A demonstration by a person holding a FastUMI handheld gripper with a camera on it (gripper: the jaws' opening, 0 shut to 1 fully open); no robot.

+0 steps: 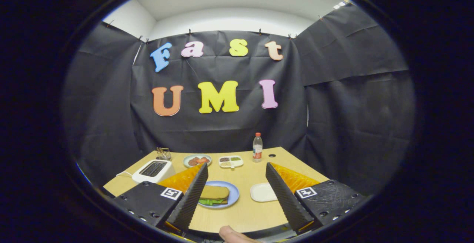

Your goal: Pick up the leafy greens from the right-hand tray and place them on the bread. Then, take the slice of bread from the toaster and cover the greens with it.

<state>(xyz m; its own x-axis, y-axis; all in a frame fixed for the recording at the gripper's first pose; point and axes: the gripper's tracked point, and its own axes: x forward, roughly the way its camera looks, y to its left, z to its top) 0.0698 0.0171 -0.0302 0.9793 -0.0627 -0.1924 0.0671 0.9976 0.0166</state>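
A blue plate (pixel 232 195) lies on the wooden table between my fingers, nearer the left one. On it sits a slice of bread (pixel 214 192) with leafy greens (pixel 210 201) sticking out beneath its front edge. A white tray (pixel 262 192) lies to the right of the plate, just inside my right finger. The white toaster (pixel 153 170) stands at the left, beyond my left finger. My gripper (pixel 237 193) hovers above the table's near edge, open wide, with nothing between its fingers.
At the back of the table stand a small plate with reddish food (pixel 197 160), a white divided dish (pixel 231 161) and a plastic bottle (pixel 257 147). A small rack (pixel 163 154) stands behind the toaster. A fingertip (pixel 231 234) shows at the near edge.
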